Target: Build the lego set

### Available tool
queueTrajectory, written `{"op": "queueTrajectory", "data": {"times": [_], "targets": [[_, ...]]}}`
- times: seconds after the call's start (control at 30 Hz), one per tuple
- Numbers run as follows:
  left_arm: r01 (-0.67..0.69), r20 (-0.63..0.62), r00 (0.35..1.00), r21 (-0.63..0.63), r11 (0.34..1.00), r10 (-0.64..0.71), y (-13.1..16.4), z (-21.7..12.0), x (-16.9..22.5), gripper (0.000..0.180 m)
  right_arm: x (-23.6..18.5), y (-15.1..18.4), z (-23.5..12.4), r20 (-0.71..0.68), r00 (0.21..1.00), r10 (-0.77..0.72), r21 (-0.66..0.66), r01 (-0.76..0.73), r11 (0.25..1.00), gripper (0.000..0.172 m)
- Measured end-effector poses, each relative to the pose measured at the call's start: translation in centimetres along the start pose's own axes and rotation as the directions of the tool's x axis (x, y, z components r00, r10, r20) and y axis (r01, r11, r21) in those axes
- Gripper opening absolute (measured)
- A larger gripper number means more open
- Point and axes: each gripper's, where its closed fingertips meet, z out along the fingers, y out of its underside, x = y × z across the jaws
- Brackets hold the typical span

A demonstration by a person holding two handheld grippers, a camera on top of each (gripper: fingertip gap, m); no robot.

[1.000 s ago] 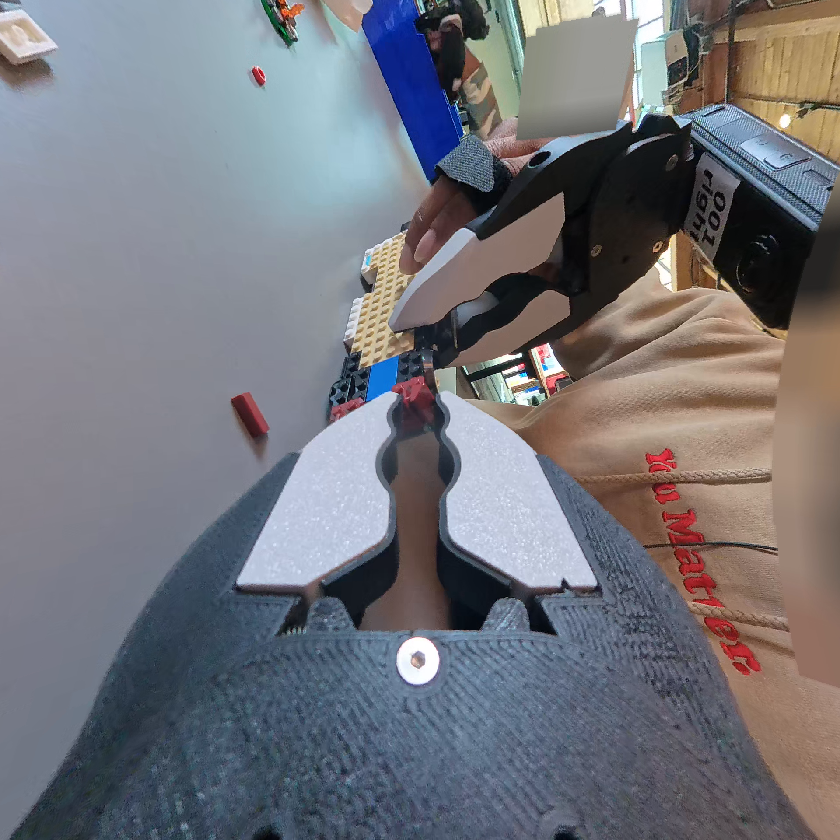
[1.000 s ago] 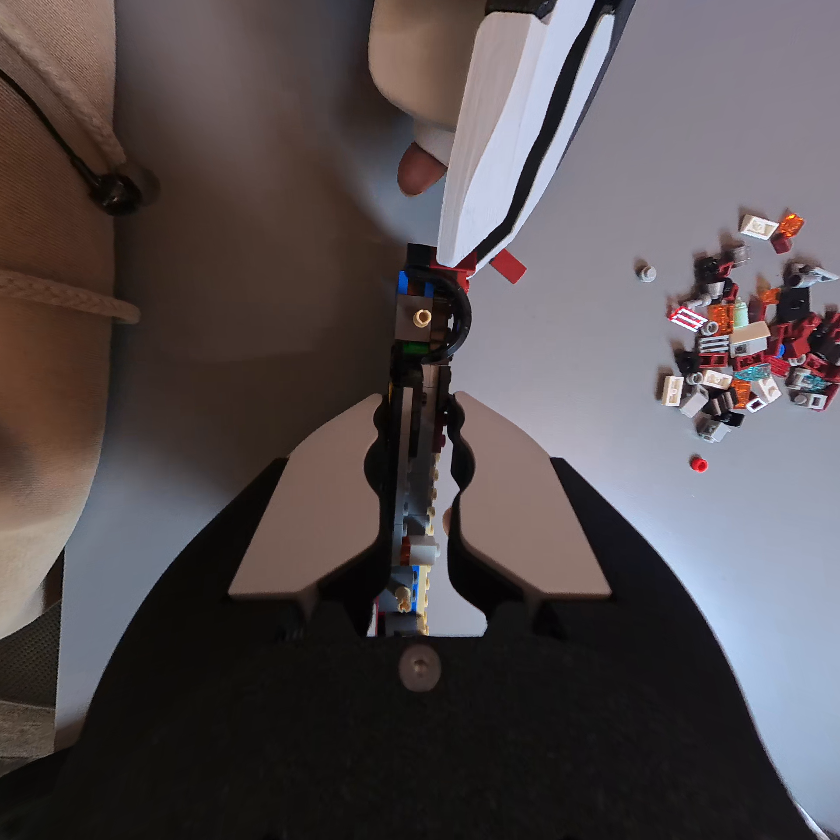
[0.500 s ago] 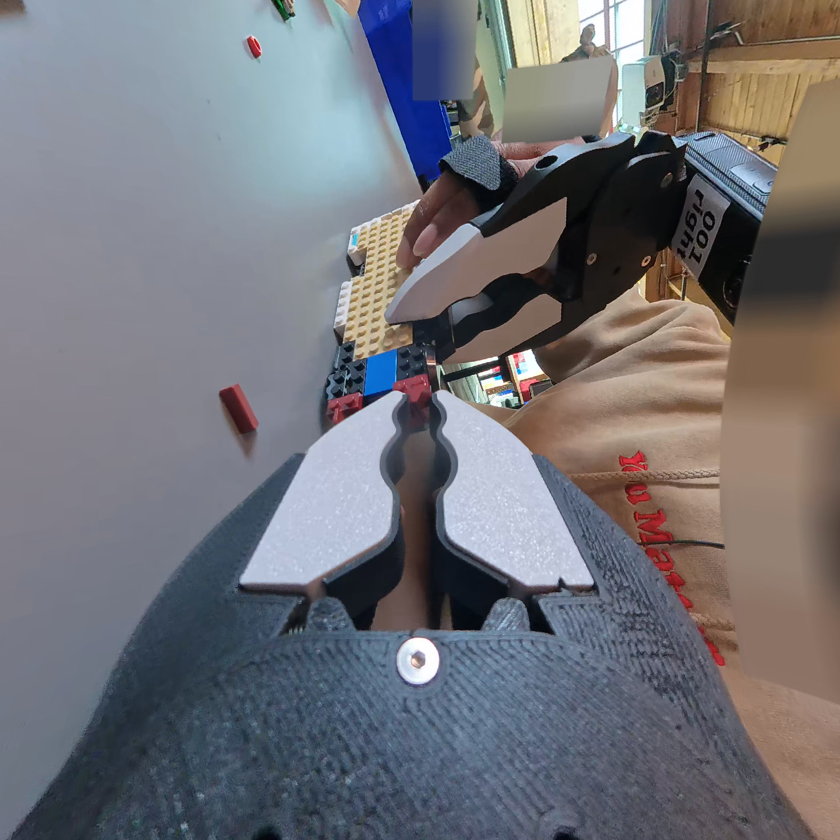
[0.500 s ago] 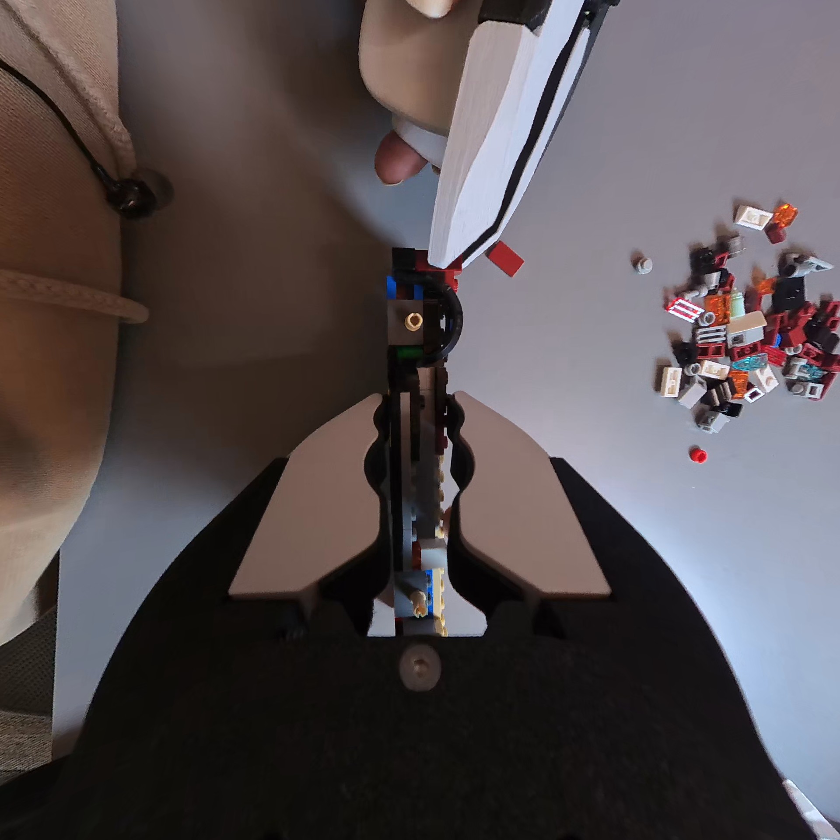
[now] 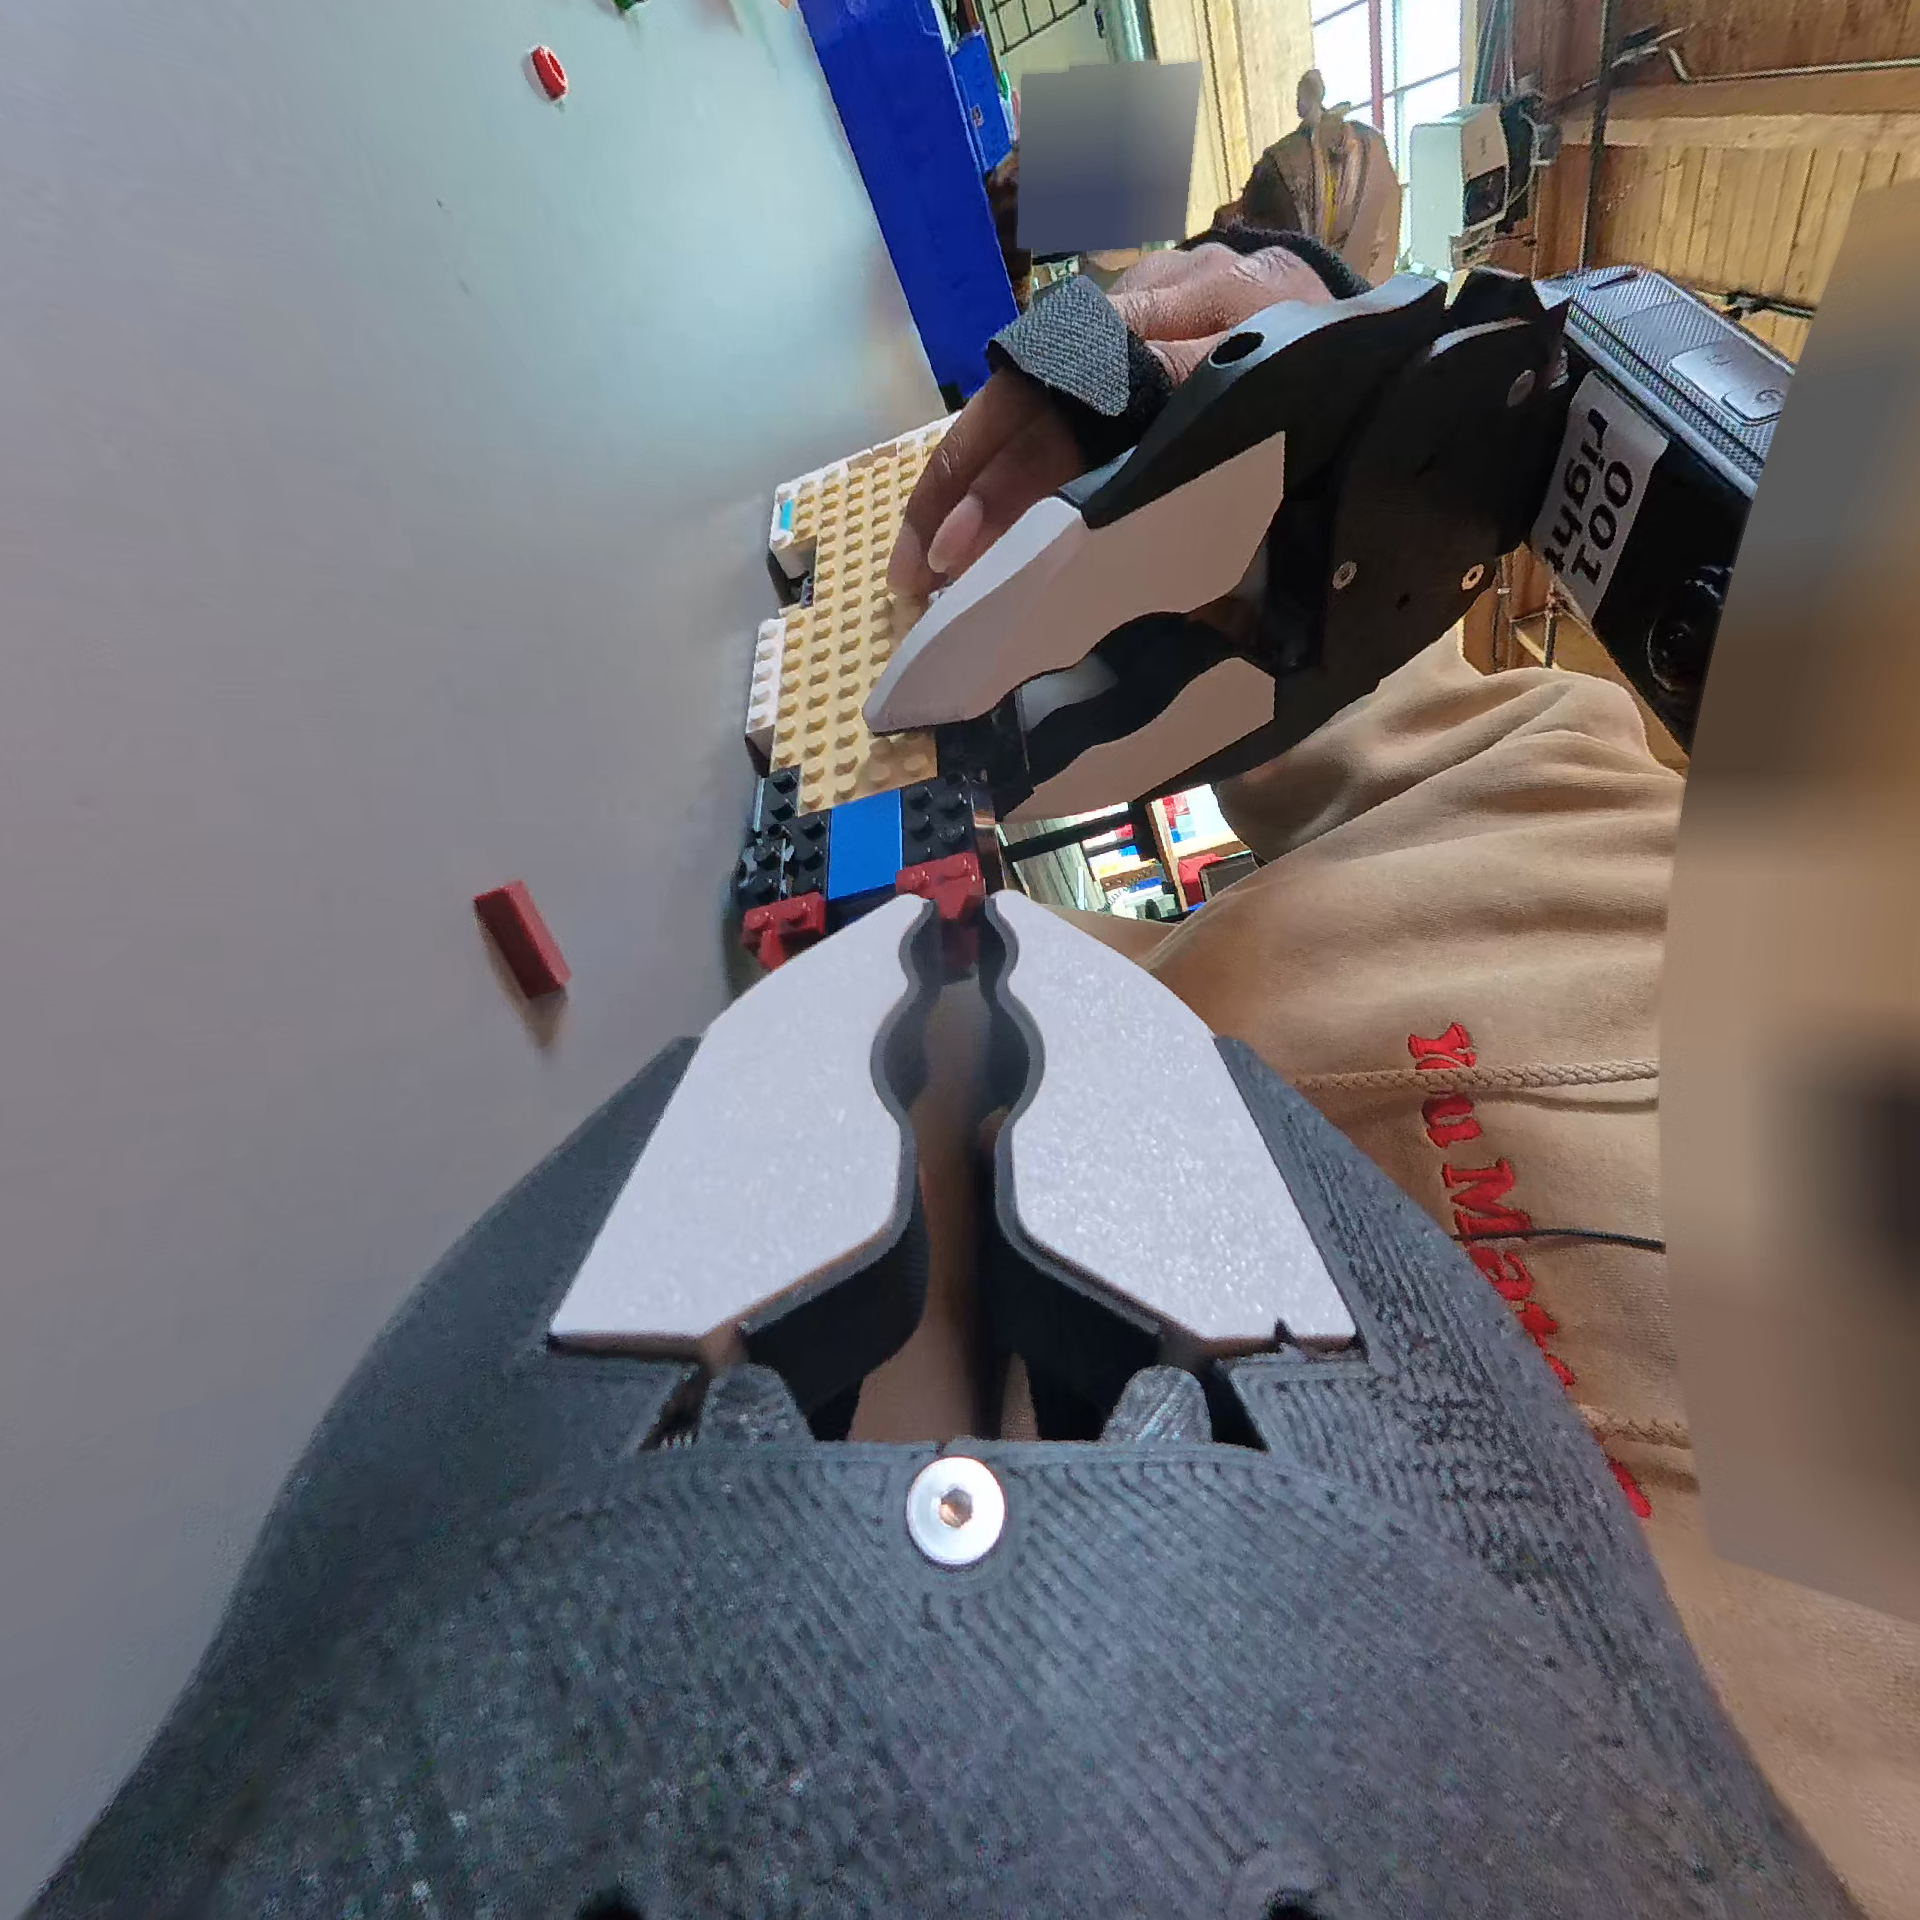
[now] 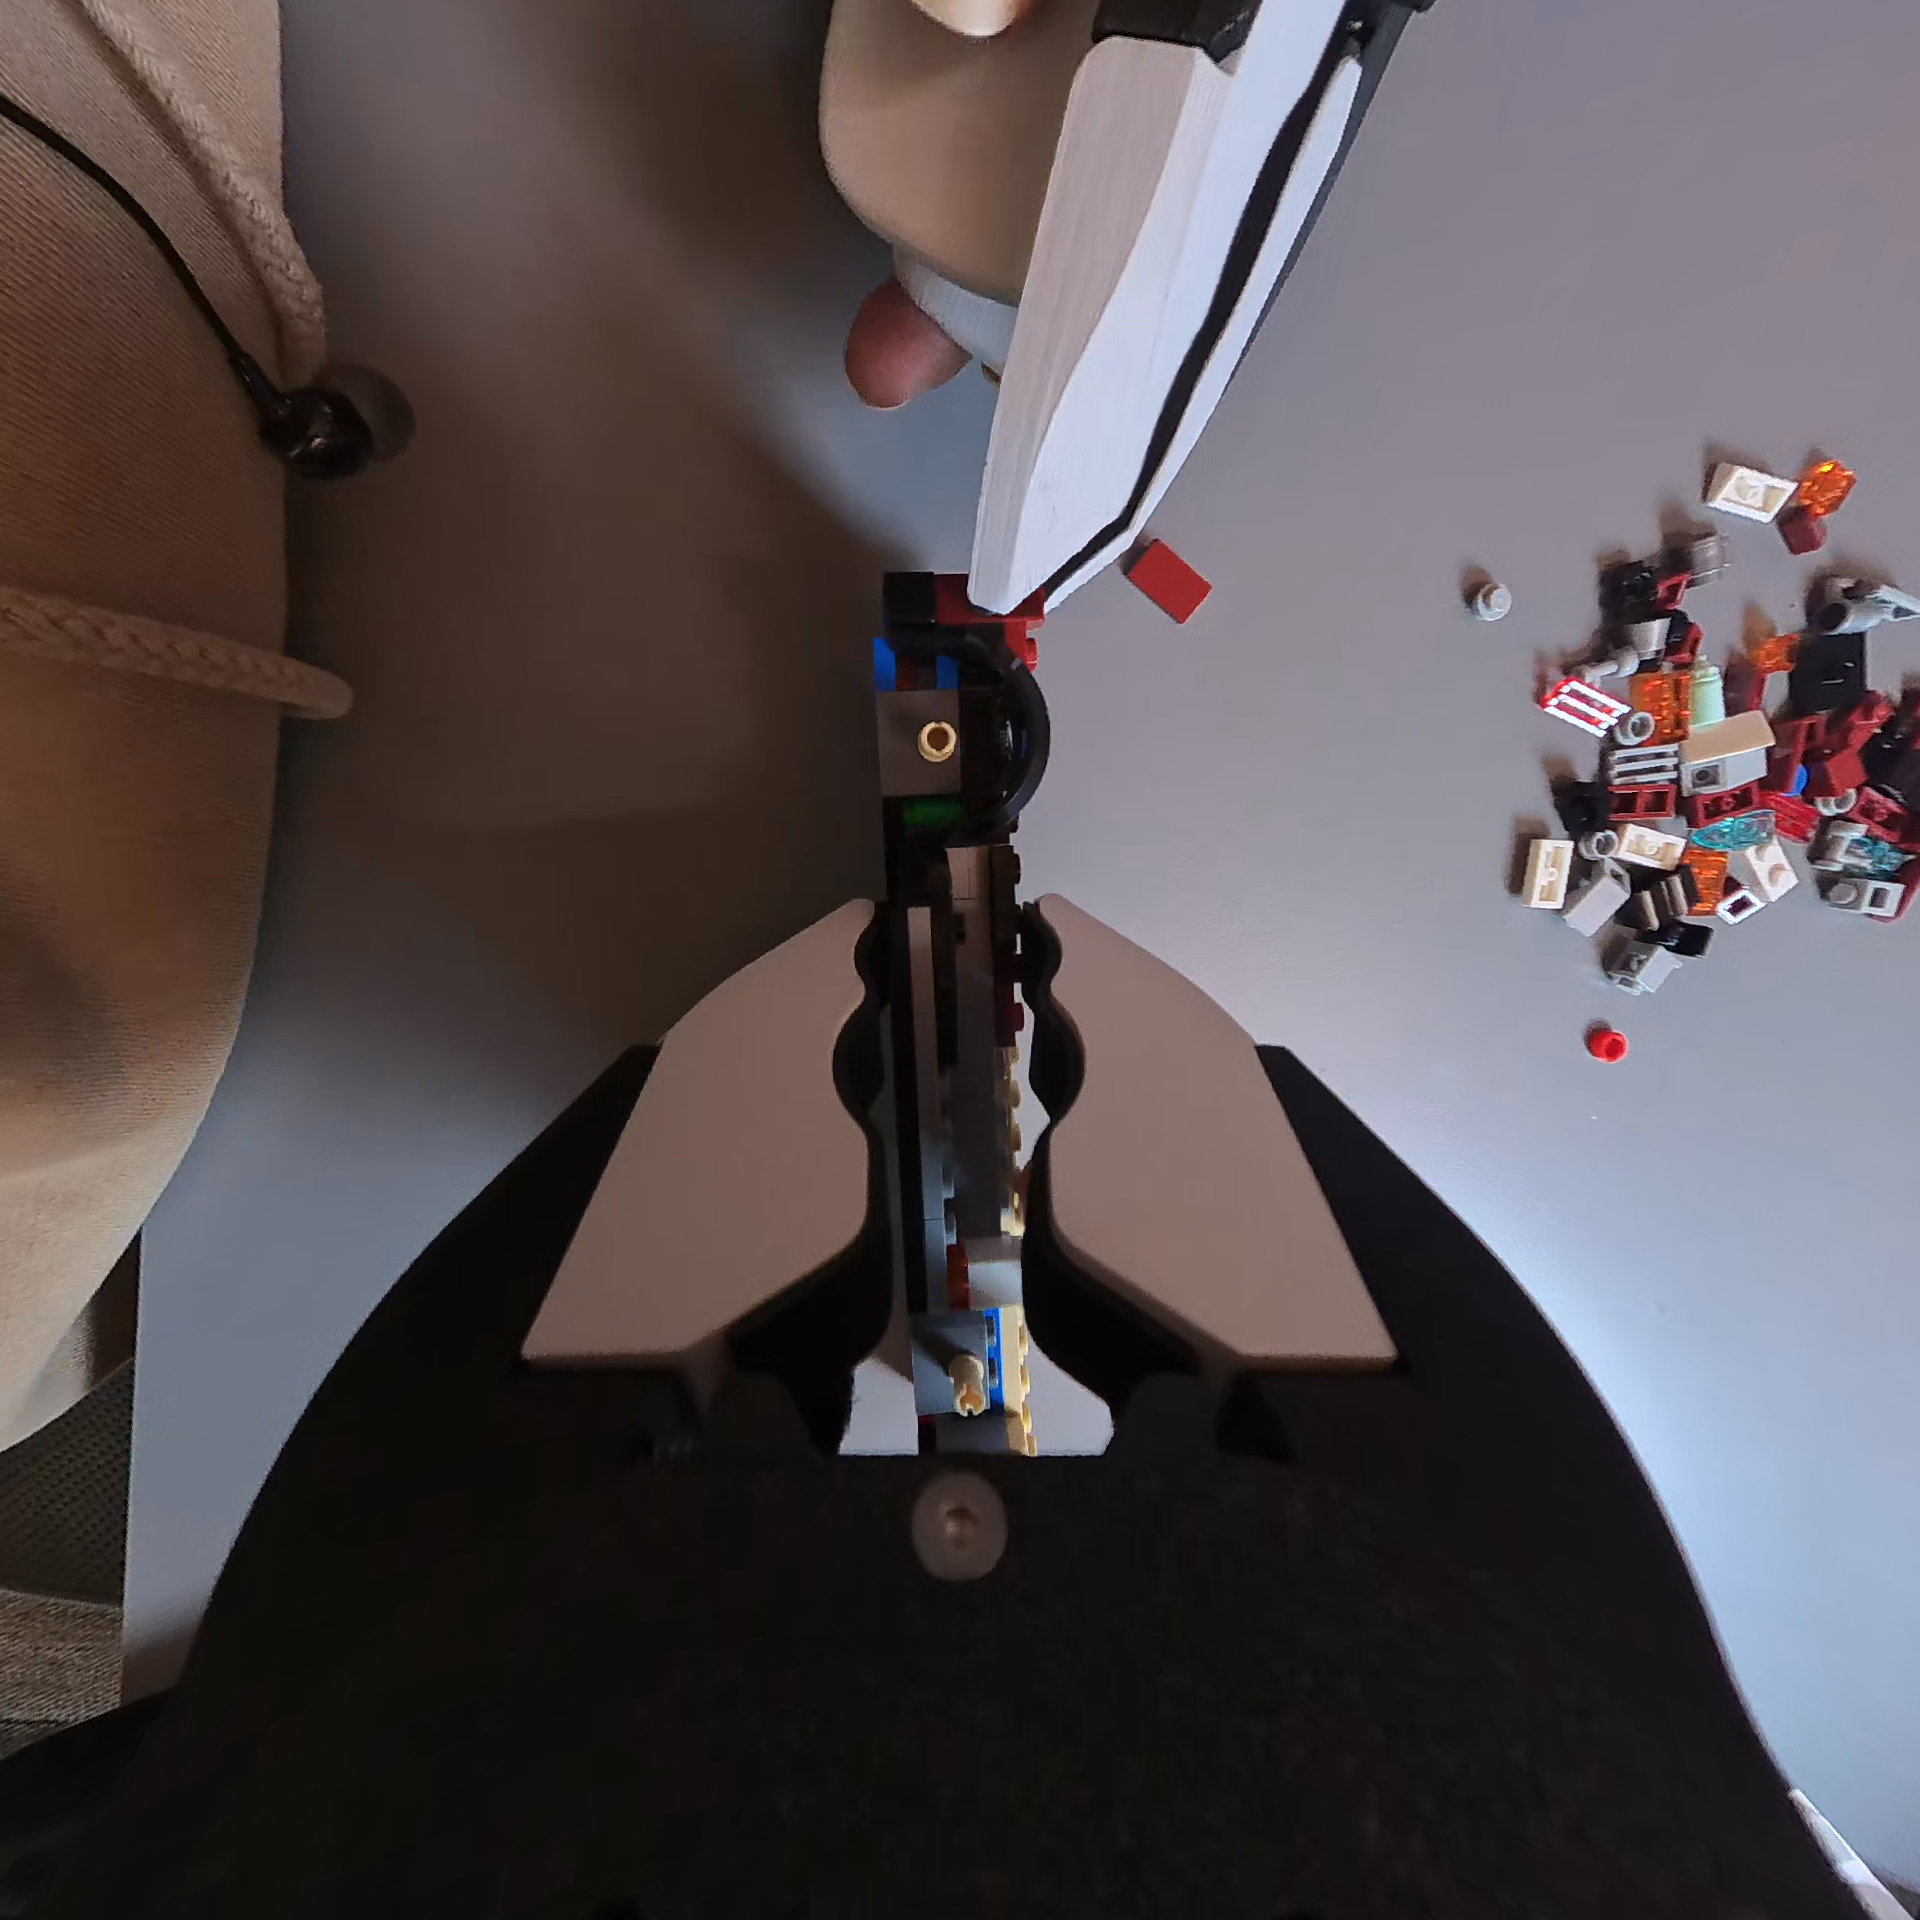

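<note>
1. Right tongs are clamped across the brick assembly, pads pressing both of its long sides. The build stands on edge and runs forward past the fingertips, off the surface.
2. Left tongs are nearly together, pinching a small dark-red brick on the front corner of that assembly, just ahead of their tips. A twin red brick sits on the other corner, beside the left finger.
3. Handling, by judgement: rigid plastic, light, smooth faces, so it can slip. Stud joints are the weak point; twisting or levering at the end could pop pieces off. Best hold is across the flat long sides near mid-length, as the right tongs have it.
4. The tan studded plate lies beyond the left tips; a hand rests on it.
5. A loose red tile lies on the surface left of the left tongs. A pile of small loose bricks sits well right of the right tongs, with a red stud near it.
6. Room: the person's tan hoodie closes off the left of the right tongs; more space right and forward.
</note>
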Motion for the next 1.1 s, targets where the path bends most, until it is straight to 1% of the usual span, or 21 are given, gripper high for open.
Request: {"op": "queueTrajectory", "data": {"times": [0.1, 0.13, 0.17, 0.2, 0.23, 0.3, 0.37, 0.43, 0.5, 0.57, 0.63, 0.7, 0.77, 0.87, 1.1], "targets": [[-0.031, 0.013, 0.999, 0.027, 0.999, 0.03, -0.3, -0.1, 0.0, 0.01, 0.1, 0.0, 0.0, 0.003, 1.0, 0.005, 0.006, -0.005, 1.0, 0.024], [-0.055, 0.006, 0.998, 0.034, 0.998, 0.055, -0.5, -0.1, 0.2, 0.022, 0.2, 0.0, 0.0, 0.003, 1.0, 0.003, 0.01, -0.003, 1.0, 0.024], [-0.09, 0.02, 0.996, 0.029, 0.996, 0.09, -0.5, -0.1, 0.3, 0.032, 0.2, 0.0, 0.0, 0.004, 1.0, 0.0, 0.014, 0.0, 1.0, 0.024], [-0.141, 0.046, 0.989, 0.035, 0.989, 0.139, -0.7, -0.2, 0.3, 0.037, 0.2, -0.1, 0.0, 0.002, 1.0, -0.006, 0.019, 0.006, 1.0, 0.024], [-0.197, 0.061, 0.979, 0.049, 0.979, 0.194, -1.1, -0.5, 0.6, 0.039, 0.2, 0.0, 0.0, -0.007, 1.0, -0.014, 0.025, 0.014, 1.0, 0.024], [-0.302, 0.129, 0.947, 0.063, 0.951, 0.292, -1.8, -1.3, 0.5, 0.042, 0.4, 0.1, -0.1, -0.04, 0.998, -0.039, 0.04, 0.041, 0.998, 0.024], [-0.373, 0.162, 0.92, 0.08, 0.924, 0.358, -2.5, -2.2, 0.8, 0.045, 0.6, -0.1, -0.6, -0.081, 0.995, -0.055, 0.085, 0.062, 0.994, 0.023], [-0.432, 0.174, 0.894, 0.09, 0.897, 0.413, -3.1, -2.8, 1.3, 0.047, 1.0, -0.7, -1.4, -0.128, 0.991, -0.042, 0.179, 0.065, 0.982, 0.023], [-0.5, 0.181, 0.859, 0.098, 0.861, 0.478, -3.4, -3.1, 2.0, 0.049, 1.7, -1.5, -2.7, -0.193, 0.981, -0.025, 0.297, 0.082, 0.951, 0.023], [-0.549, 0.176, 0.831, 0.117, 0.827, 0.527, -3.5, -3.0, 2.9, 0.05, 2.2, -2.3, -4.1, -0.237, 0.972, 0.004, 0.421, 0.098, 0.902, 0.024], [-0.59, 0.177, 0.804, 0.119, 0.799, 0.567, -3.4, -2.7, 3.4, 0.051, 2.3, -3.0, -5.2, -0.247, 0.968, 0.042, 0.528, 0.098, 0.844, 0.023], [-0.623, 0.183, 0.779, 0.116, 0.773, 0.6, -3.1, -2.4, 3.8, 0.05, 2.4, -3.4, -5.9, -0.236, 0.969, 0.074, 0.6, 0.086, 0.795, 0.024], [-0.639, 0.189, 0.766, 0.112, 0.761, 0.614, -2.9, -2.0, 4.0, 0.048, 2.5, -3.7, -6.1, -0.215, 0.972, 0.098, 0.637, 0.063, 0.768, 0.023], [-0.664, 0.216, 0.742, 0.111, 0.739, 0.634, -2.9, -1.8, 4.1, 0.045, 2.5, -4.1, -6.1, -0.2, 0.974, 0.103, 0.662, 0.056, 0.748, 0.023], [-0.687, 0.231, 0.722, 0.128, 0.715, 0.652, -3.1, -2.0, 4.6, 0.039, 2.4, -4.5, -5.8, -0.203, 0.976, 0.084, 0.654, 0.071, 0.753, 0.023]]}}
